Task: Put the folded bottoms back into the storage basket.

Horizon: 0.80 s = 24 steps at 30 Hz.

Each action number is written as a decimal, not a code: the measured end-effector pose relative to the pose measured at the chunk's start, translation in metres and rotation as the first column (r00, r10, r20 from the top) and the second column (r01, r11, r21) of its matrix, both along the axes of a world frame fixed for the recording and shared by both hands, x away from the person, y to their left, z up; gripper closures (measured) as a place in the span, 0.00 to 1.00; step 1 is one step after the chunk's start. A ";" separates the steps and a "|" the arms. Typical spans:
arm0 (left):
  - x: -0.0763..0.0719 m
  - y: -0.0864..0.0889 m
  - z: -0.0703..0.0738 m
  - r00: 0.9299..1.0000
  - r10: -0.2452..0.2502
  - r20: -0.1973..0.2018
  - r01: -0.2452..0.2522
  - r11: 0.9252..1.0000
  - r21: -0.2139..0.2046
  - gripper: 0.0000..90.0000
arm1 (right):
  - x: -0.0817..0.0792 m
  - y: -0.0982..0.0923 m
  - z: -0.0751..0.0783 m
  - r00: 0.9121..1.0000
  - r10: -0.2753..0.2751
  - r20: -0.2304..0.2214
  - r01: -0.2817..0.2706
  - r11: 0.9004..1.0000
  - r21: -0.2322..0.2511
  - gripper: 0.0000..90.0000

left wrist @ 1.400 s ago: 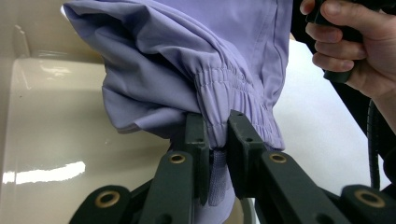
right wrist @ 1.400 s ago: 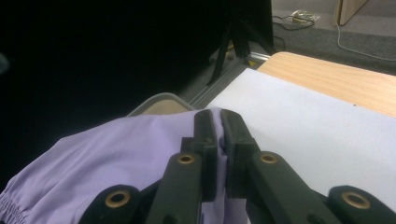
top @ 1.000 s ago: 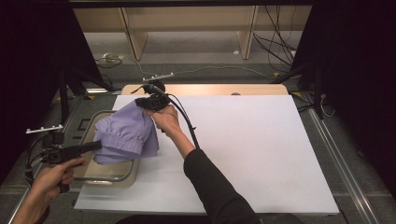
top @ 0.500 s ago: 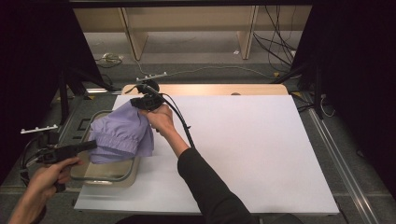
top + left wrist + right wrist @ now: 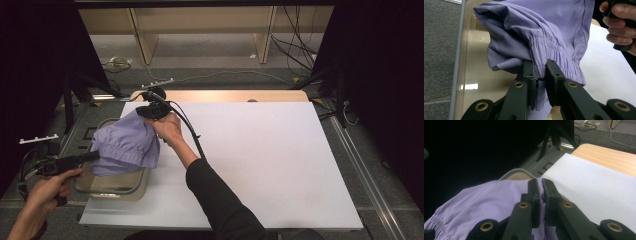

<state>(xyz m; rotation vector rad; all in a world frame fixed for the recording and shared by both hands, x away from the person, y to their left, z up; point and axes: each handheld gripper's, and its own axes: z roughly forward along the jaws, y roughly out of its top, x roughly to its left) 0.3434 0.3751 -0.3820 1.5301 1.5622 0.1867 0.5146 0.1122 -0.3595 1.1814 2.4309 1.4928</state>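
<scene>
Nearest the person, the left gripper (image 5: pixel 92 156) sits level at the near-left edge of the table, jaws clenched on the gathered elastic band of the lilac garment (image 5: pixel 127 145). The left gripper view shows the band (image 5: pixel 541 67) pinched between the two pads, with a fold of cloth passing down behind them. Gripping at the elastic likely gives a thick, bunched purchase that should not slip, whereas the thin cloth elsewhere might.

Directly beyond and below those jaws lies the beige tray (image 5: pixel 112 187), its grey rim (image 5: pixel 457 62) running up the left of that view. The garment hangs over the tray rather than resting flat in it, draped between the two grips.

Farther out, the right gripper (image 5: pixel 145 112) holds the opposite edge of the garment. In the right gripper view the jaws are closed tight on a thin pleat of lilac cloth (image 5: pixel 540 182), the fabric (image 5: pixel 486 207) falling away toward the near left. The right hand (image 5: pixel 167 129) is raised above the white sheet (image 5: pixel 260 160) covering the table.

Judgement: two opposed grips keep the garment spread and off the surface, probably so it can be lifted out of the tray or lowered into it under control. The wooden table edge (image 5: pixel 609 157) lies beyond the right jaws.
</scene>
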 end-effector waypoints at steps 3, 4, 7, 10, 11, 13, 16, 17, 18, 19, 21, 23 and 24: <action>0.000 0.002 -0.001 1.000 0.006 0.000 -0.006 1.000 0.001 0.89 | 0.000 0.001 -0.001 1.000 0.000 0.001 0.000 1.000 0.002 0.96; 0.000 0.002 -0.001 1.000 0.008 -0.001 -0.008 1.000 0.002 0.89 | 0.000 0.002 -0.001 1.000 0.000 0.001 0.000 1.000 0.001 0.96; 0.000 0.004 -0.001 1.000 0.011 -0.004 -0.011 1.000 0.002 0.88 | -0.001 0.003 -0.001 1.000 0.001 -0.001 -0.001 1.000 -0.002 0.96; 0.000 0.006 -0.001 1.000 0.015 -0.006 -0.015 1.000 0.003 0.88 | -0.001 0.006 -0.002 1.000 0.002 0.001 -0.002 1.000 -0.006 0.96; 0.000 0.006 -0.002 1.000 0.017 -0.007 -0.017 1.000 0.006 0.88 | -0.001 0.006 -0.003 1.000 0.003 0.001 -0.003 1.000 -0.007 0.96; 0.001 0.007 -0.003 1.000 0.021 -0.010 -0.021 1.000 0.011 0.88 | -0.001 0.008 -0.003 1.000 0.003 0.000 -0.003 1.000 -0.008 0.96; 0.001 0.008 -0.004 1.000 0.026 -0.012 -0.025 1.000 0.016 0.88 | -0.002 0.011 -0.004 1.000 0.005 0.002 -0.005 1.000 -0.010 0.96; 0.001 0.008 -0.005 1.000 0.027 -0.014 -0.027 0.999 0.018 0.88 | -0.002 0.012 -0.005 1.000 0.007 0.002 -0.007 1.000 -0.013 0.96; 0.001 0.009 -0.005 0.999 0.028 -0.016 -0.027 0.999 0.020 0.88 | -0.003 0.013 -0.005 1.000 0.008 -0.001 -0.008 1.000 -0.014 0.96; 0.001 0.009 -0.005 0.999 0.029 -0.017 -0.028 0.999 0.021 0.88 | -0.003 0.013 -0.005 1.000 0.008 0.000 -0.008 1.000 -0.016 0.96; 0.002 0.009 -0.006 0.999 0.029 -0.021 -0.029 0.999 0.027 0.88 | -0.003 0.015 -0.007 1.000 0.011 0.000 -0.011 1.000 -0.018 0.96; 0.002 0.010 -0.007 0.999 0.032 -0.024 -0.031 0.999 0.027 0.88 | -0.003 0.016 -0.007 1.000 0.013 -0.001 -0.013 1.000 -0.020 0.96; 0.002 0.011 -0.007 0.999 0.034 -0.025 -0.033 0.999 0.027 0.88 | -0.004 0.016 -0.008 1.000 0.013 -0.001 -0.013 1.000 -0.020 0.96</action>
